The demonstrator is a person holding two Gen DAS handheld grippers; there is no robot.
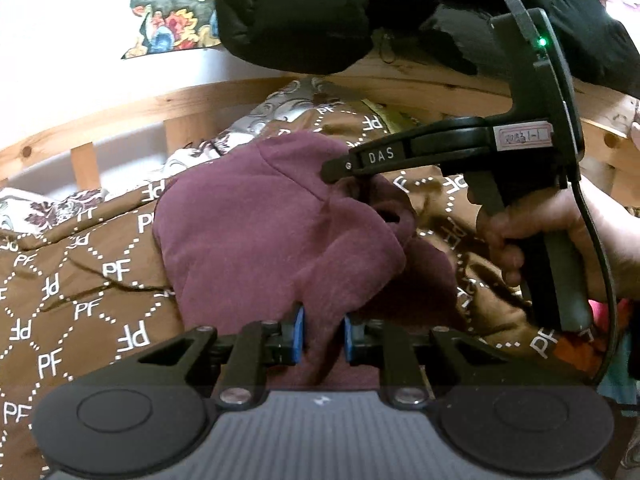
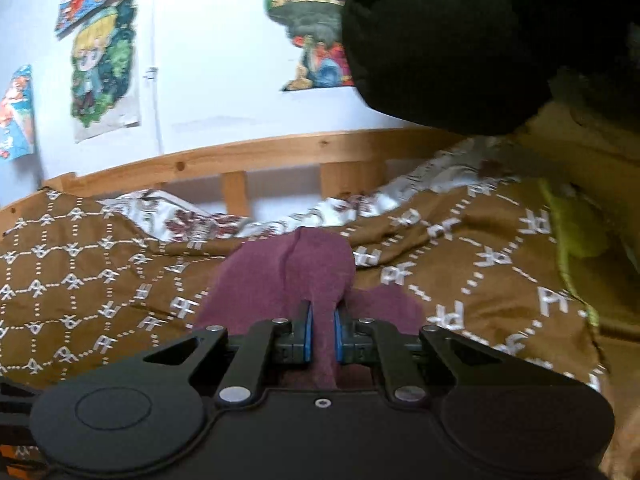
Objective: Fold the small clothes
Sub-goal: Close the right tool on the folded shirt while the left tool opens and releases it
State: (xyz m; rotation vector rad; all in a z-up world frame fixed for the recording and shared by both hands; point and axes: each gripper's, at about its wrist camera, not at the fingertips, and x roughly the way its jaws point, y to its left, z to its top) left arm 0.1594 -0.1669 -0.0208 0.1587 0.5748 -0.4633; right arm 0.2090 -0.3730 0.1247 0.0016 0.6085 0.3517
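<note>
Left of both tongs the brown bedspread [image 1: 80,280] with its white PF lattice runs off the frame edge, and beyond it a silvery floral cover [image 2: 192,216] is half buried under the brown folds; the posters [image 2: 104,68] on the white wall above the wooden bed rail [image 2: 248,156] are soft with blur, so their figures are hard to read. Straight ahead of the left tongs [image 1: 323,334] the maroon garment [image 1: 256,232] lies bunched on the bedspread, its full outline hidden by its own folds, and one strip of it runs back between the blue pads [image 1: 298,334], which are drawn close and pinch the cloth. Ahead and to the right in the left wrist view, the right tongs [image 1: 340,168] come in sideways, their dark tips pressed into the far edge of the same garment, with the person's hand [image 1: 560,232] on the handle partly cut off at the frame edge. From the right wrist view those tongs show blue pads [image 2: 307,336] nearly together, clamping a raised ridge of maroon cloth that hides whatever lies directly behind it. Up and to the right a black padded jacket [image 2: 460,40] hangs over the rail, covering the corner and one poster's edge
</note>
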